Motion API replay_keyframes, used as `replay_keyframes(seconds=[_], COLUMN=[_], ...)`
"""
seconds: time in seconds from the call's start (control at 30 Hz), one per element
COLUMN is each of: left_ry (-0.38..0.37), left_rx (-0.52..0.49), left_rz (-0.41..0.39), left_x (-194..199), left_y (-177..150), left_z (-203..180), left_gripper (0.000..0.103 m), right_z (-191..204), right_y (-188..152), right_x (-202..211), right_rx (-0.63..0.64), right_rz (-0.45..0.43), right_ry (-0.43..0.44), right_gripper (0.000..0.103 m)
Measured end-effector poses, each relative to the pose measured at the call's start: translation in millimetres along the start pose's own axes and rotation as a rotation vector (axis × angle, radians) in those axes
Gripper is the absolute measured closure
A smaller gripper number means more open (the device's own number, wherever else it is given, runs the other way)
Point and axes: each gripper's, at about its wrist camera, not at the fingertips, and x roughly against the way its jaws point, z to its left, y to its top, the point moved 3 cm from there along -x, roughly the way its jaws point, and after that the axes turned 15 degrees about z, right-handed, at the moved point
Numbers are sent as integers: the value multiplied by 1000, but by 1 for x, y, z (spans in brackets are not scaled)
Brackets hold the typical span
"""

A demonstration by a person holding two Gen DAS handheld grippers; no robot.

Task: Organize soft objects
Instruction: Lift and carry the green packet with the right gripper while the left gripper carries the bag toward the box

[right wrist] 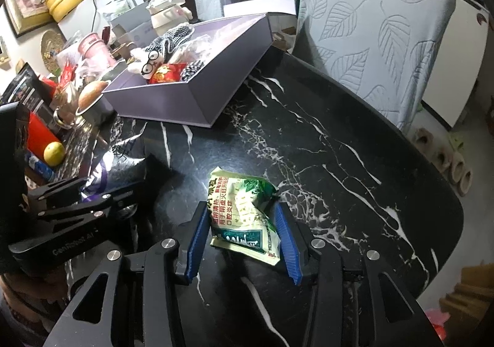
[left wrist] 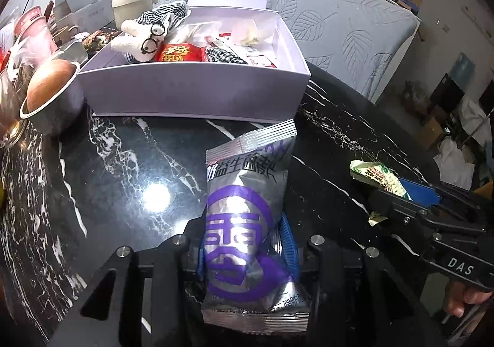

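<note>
A silver snack packet (left wrist: pixel 247 192) with a purple round logo stands up between the blue pads of my left gripper (left wrist: pixel 244 242), which is shut on its lower half above the black marble table (left wrist: pixel 123 177). To the right, my right gripper (right wrist: pixel 240 239) is shut on a crumpled green and white sachet (right wrist: pixel 244 208) low over the table. The left wrist view shows that sachet (left wrist: pixel 376 175) sticking out of the right gripper (left wrist: pixel 401 195). Behind stands the lilac box (left wrist: pixel 191 90), holding a white plush with glasses (left wrist: pixel 145 35), a red packet and checked cloth items.
Left of the box is a metal cup (left wrist: pixel 52 112) with a round brown bun, amid jars and clutter. A lemon (right wrist: pixel 54 154) lies at the table's left side. Leaf-patterned chairs (left wrist: pixel 339 22) stand behind the table. The table's rounded edge (right wrist: pixel 447 223) curves along the right.
</note>
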Motion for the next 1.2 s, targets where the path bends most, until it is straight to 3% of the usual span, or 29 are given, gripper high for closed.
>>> replay_keyframes(seconds=[0.07,0.2,0.27,0.33,0.37,0.47,0.57,0.8,1.2], left_ry=[-1,-6,-12,-15,-15,-16,-14,-29,-40], left_rx=[-1,8,15,17,18,19,12,-6,-9], left_rz=[1,-1,0,-1,-2,-9,-23,-65,-183], left_x=[0,0,0,1,1,3,8,29,84], left_y=[-2,-2,-2,-3,-3,-5,-7,-15,-42], left_z=[0,3,4,5,5,6,4,-2,-5], left_gripper=[65,65,65,65,65,66,66,66,66], right_z=[2,7,11,13,14,16,13,16,59], right_y=[-1,0,1,2,2,2,1,-18,-50], right_x=[-1,-3,-5,-7,-7,-9,-7,4,30], right_rx=[6,21,33,52,60,72,58,15,85], right_rz=[0,-3,-13,-24,-28,-38,-37,-15,-49], right_ry=[-16,-28,-58,-99,-135,-181,-154,44,120], right_gripper=[57,43,43,46,59,61,63,63,63])
